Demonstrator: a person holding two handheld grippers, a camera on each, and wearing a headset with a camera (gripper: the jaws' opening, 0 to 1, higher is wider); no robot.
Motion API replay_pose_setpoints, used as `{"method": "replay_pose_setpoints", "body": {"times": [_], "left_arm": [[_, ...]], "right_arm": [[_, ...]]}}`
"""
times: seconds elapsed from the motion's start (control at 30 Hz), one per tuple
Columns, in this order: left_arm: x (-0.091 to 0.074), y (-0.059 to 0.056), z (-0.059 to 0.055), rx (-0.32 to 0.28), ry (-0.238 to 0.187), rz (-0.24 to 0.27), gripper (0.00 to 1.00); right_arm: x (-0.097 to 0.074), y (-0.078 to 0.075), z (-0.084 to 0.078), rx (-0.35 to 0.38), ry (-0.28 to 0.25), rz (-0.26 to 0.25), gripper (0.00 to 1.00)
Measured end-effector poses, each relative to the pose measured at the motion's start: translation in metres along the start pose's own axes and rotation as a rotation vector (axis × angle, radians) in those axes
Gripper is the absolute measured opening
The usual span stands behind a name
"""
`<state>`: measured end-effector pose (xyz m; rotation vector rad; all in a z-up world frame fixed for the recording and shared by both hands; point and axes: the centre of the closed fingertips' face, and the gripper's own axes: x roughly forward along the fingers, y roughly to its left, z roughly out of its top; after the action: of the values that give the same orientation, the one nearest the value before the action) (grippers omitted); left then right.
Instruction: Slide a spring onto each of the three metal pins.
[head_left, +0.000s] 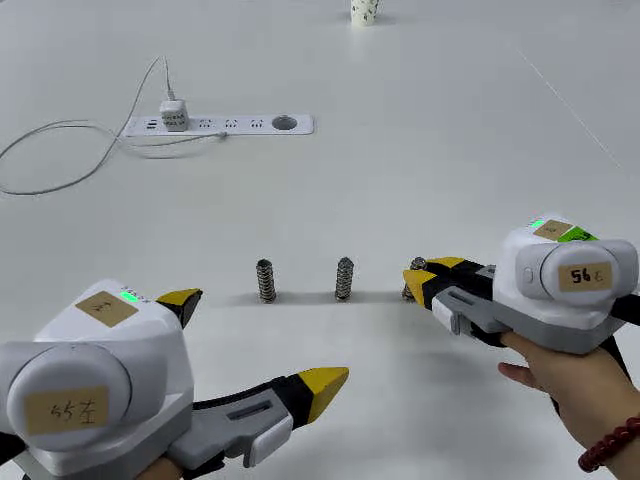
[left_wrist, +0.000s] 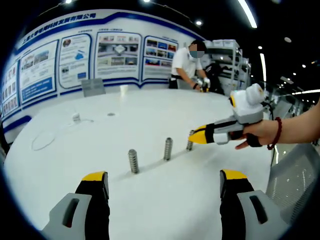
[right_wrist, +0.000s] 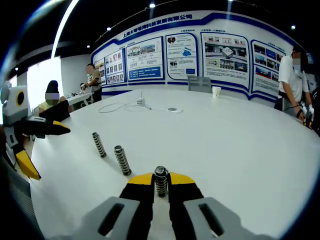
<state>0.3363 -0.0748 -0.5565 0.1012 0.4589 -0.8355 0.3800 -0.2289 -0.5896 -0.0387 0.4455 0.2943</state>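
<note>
Three springs stand upright in a row on the white table (head_left: 430, 140). The left spring (head_left: 265, 280) and middle spring (head_left: 344, 279) stand free and apart. Whether a pin runs up inside either coil I can't make out from here.

The right gripper (head_left: 415, 275) reaches in from about four o'clock of the row. Its yellow tips cover most of the right spring (head_left: 409, 290), so in the head view only a sliver of coil shows. In the right gripper view the jaws of that gripper (right_wrist: 160, 181) sit tight against either side of the right spring (right_wrist: 160, 180) and seem to be pinching it near the top. Its foot is hidden behind them.

The left gripper (head_left: 258, 338) hangs at about seven o'clock of the row, well short of it. Its jaws are spread wide, with nothing between them. Its body is cut off by the lower edge of the head view.

A power strip (head_left: 220, 125) with a looping cable (head_left: 60, 150) lies out at eleven o'clock. A paper cup (head_left: 365, 10) at twelve is clipped by the top edge.
</note>
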Motion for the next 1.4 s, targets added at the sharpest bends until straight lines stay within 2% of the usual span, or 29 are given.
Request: {"method": "replay_pose_setpoints", "body": {"times": [0.27,0.37,0.6,0.77,0.9,1.13,1.4], "left_arm": [[-0.001,0.0,-0.001,0.003,0.003,-0.002,0.92],[-0.001,0.001,-0.001,0.003,0.007,0.001,0.91],[-0.004,0.006,-0.001,0.008,0.017,0.01,0.9],[-0.006,0.007,0.002,0.015,0.015,0.008,0.9],[-0.009,0.011,0.005,0.012,0.015,0.013,0.89],[-0.018,0.017,0.006,0.006,0.029,0.019,0.9],[-0.029,0.021,0.008,0.002,0.028,0.021,0.94]], "right_arm": [[-0.001,0.0,-0.001,0.004,0.006,-0.002,0.12],[-0.002,-0.003,-0.001,0.031,0.008,-0.02,0.18],[-0.01,0.001,0.008,0.055,0.003,-0.003,0.24],[-0.019,0.002,0.009,0.072,0.042,0.002,0.32],[-0.027,0.004,0.012,0.068,0.048,0.006,0.37],[-0.042,0.012,0.011,0.082,0.081,0.035,0.49],[-0.057,0.023,0.013,0.07,0.088,0.075,0.59]]}}
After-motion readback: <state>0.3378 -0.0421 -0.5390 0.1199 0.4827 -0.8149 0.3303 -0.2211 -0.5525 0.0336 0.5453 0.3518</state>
